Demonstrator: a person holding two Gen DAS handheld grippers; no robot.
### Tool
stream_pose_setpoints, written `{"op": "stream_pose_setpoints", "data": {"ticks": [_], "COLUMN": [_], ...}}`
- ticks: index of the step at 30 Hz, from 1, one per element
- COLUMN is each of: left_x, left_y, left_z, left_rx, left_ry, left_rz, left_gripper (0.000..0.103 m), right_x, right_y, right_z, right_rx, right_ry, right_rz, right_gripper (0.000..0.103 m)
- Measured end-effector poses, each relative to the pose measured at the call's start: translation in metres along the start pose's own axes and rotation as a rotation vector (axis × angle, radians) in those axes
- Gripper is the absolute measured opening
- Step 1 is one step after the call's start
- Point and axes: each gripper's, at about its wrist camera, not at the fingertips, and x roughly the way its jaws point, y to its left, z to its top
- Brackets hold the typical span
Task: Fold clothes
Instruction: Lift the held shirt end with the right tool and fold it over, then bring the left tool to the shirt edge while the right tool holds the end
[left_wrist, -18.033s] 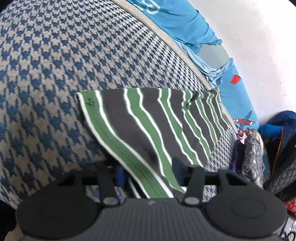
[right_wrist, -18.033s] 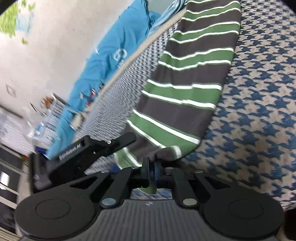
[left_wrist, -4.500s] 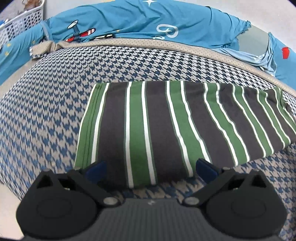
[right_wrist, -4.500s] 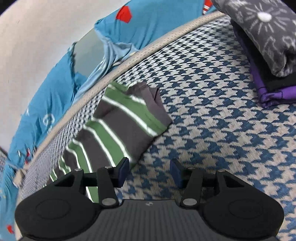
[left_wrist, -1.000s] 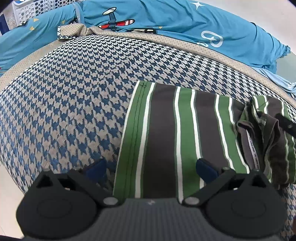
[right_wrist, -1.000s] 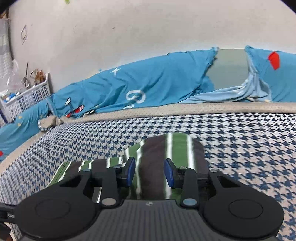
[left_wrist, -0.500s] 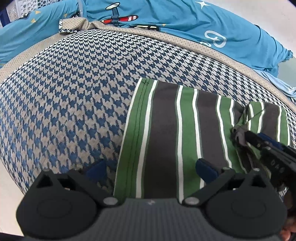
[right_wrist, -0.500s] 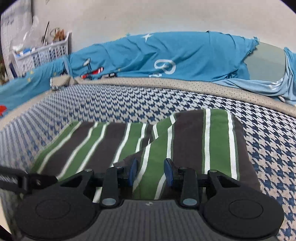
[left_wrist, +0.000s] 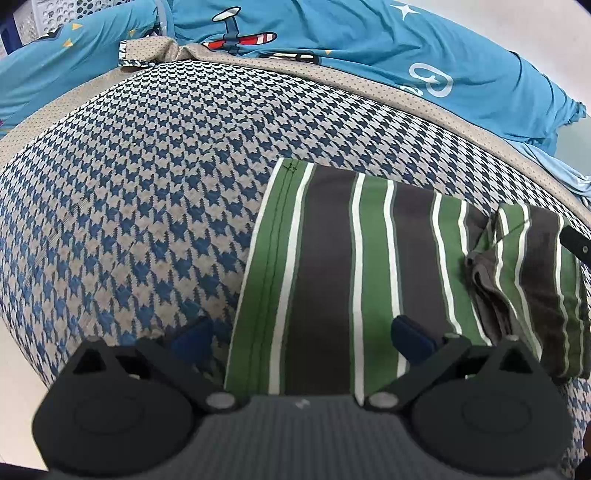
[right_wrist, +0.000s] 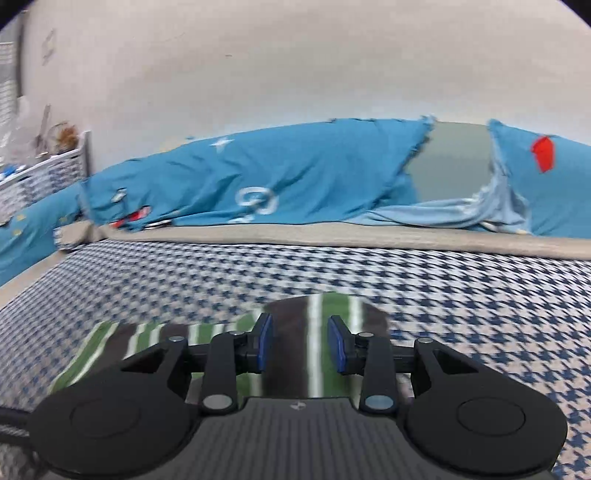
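Striped garment (left_wrist: 332, 288) lay half-folded on the bed (left_wrist: 129, 184), near its front edge.
Right end flap sat bunched and loose; left tool (left_wrist: 301, 334) wide and empty, right tool (right_wrist: 300, 347) narrow, apparently gripping nothing, so the fold could slump crooked.

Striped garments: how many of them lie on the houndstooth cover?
1: the green-and-grey striped garment lies on the houndstooth cover, its right end folded over; others may be out of view.

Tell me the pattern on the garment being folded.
Green and dark grey stripes with thin white lines on the garment, clearest in the left wrist view.
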Motion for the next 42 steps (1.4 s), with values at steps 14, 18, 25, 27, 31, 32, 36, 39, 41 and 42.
{"op": "stream_pose_setpoints", "data": {"ticks": [14, 18, 25, 27, 31, 32, 36, 39, 41, 42], "left_x": [0.008, 0.006, 0.003, 0.002, 0.002, 0.003, 0.001, 0.001, 0.001, 0.001], "left_y": [0.010, 0.010, 0.018, 0.024, 0.035, 0.037, 0.046, 0.051, 0.055, 0.056], "left_z": [0.003, 0.003, 0.008, 0.010, 0.011, 0.012, 0.009, 0.010, 0.012, 0.013], "left_rx": [-0.028, -0.032, -0.056, -0.079, -0.106, -0.111, -0.132, -0.138, -0.146, -0.150], "left_ry": [0.024, 0.022, -0.002, -0.003, 0.001, 0.004, 0.008, 0.010, 0.015, 0.019], "left_rz": [0.015, 0.017, 0.024, 0.027, 0.037, 0.038, 0.026, 0.006, -0.009, -0.015], "left_gripper": [0.103, 0.103, 0.103, 0.103, 0.103, 0.103, 0.103, 0.103, 0.103, 0.103], "right_x": [0.041, 0.041, 0.025, 0.016, 0.002, 0.000, -0.007, -0.014, -0.020, -0.024], "right_y": [-0.005, -0.002, 0.005, 0.009, 0.024, 0.027, 0.041, 0.055, 0.066, 0.071], "right_z": [-0.017, -0.015, -0.006, -0.003, -0.004, -0.006, -0.013, -0.020, -0.025, -0.027], "right_rx": [-0.075, -0.079, -0.073, -0.074, -0.116, -0.122, -0.145, -0.190, -0.223, -0.239], "right_ry": [0.075, 0.071, 0.047, 0.033, 0.035, 0.045, 0.090, 0.114, 0.132, 0.139], "right_rz": [-0.036, -0.045, -0.042, -0.020, 0.044, 0.062, 0.142, 0.201, 0.252, 0.280], "right_gripper": [0.035, 0.035, 0.035, 0.035, 0.034, 0.034, 0.034, 0.034, 0.035, 0.035]}}
